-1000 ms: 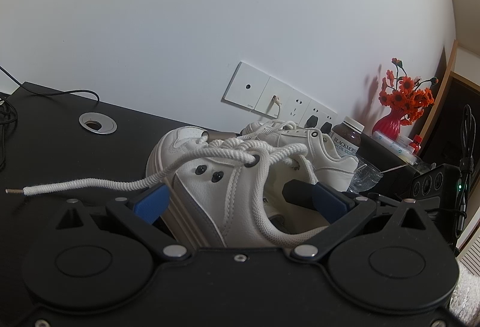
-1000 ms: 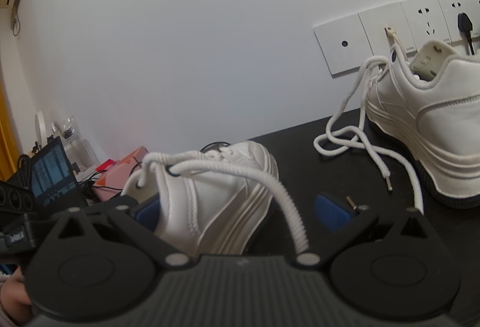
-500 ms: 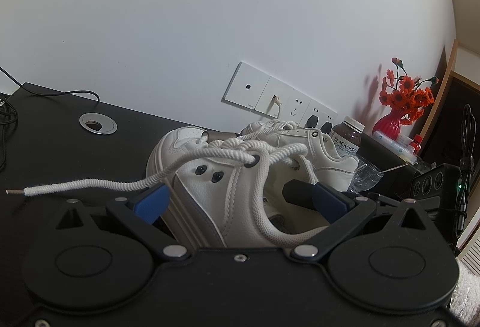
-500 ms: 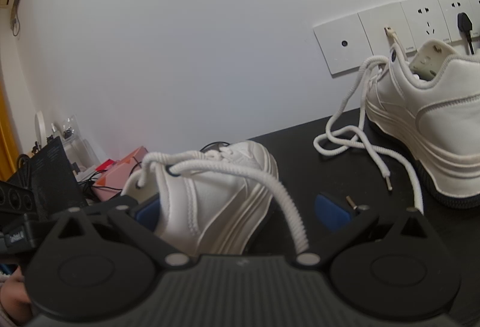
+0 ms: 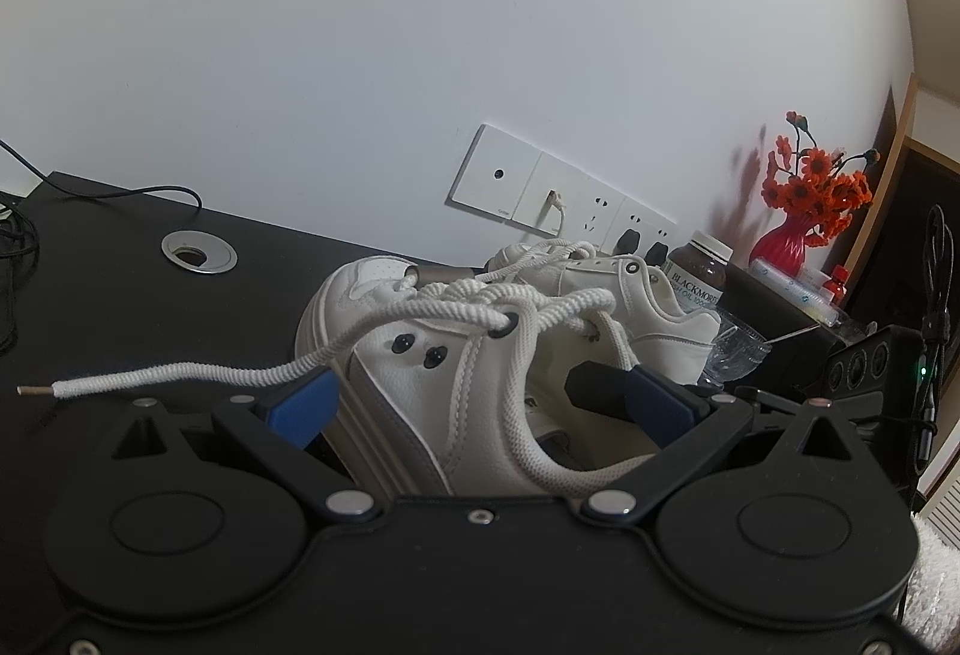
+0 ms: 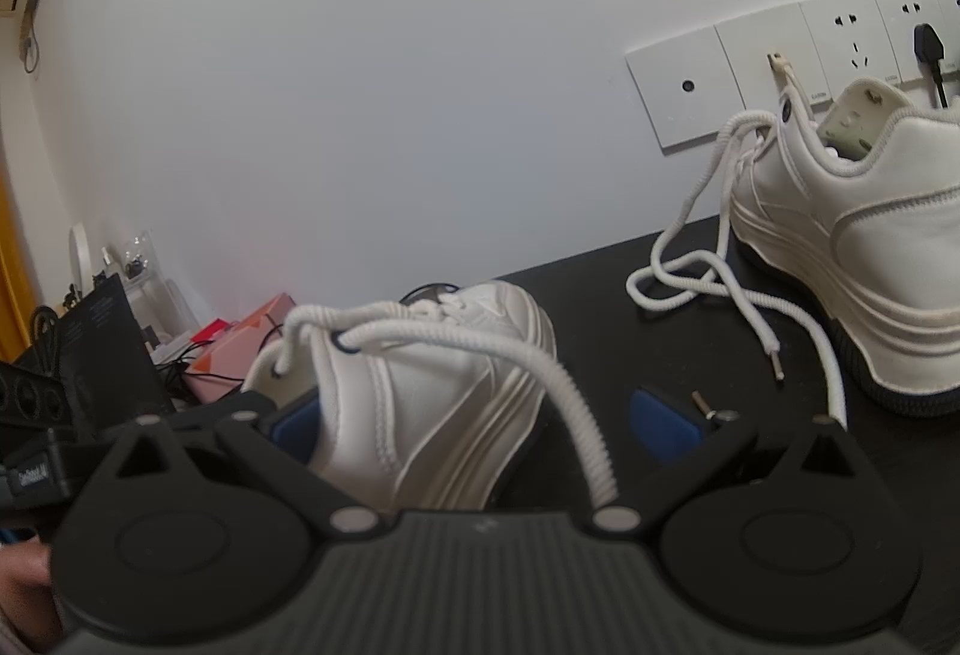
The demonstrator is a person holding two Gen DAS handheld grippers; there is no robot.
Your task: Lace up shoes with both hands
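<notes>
A white sneaker [image 5: 432, 355] stands on the black table, between the open fingers of my left gripper [image 5: 480, 403]. One white lace end [image 5: 180, 376] runs out to the left over the blue left fingertip [image 5: 303, 400]; another lace loops down inside the jaws. In the right wrist view the same sneaker [image 6: 432, 385] sits between the open fingers of my right gripper [image 6: 480, 415], a lace [image 6: 540, 373] arching over toward the right fingertip [image 6: 663, 418]. A second white sneaker [image 6: 858, 247] stands at the right with loose laces [image 6: 708, 289] on the table.
Wall sockets [image 5: 558, 199] sit behind the shoes. A red vase of orange flowers [image 5: 804, 211], a brown bottle [image 5: 699, 274] and black boxes stand at the right. A metal cable grommet [image 5: 198, 251] and cables lie at the left. A pink box [image 6: 240, 349] and clutter lie left in the right wrist view.
Almost nothing has moved. The laptop screen at the left of the right wrist view went dark.
</notes>
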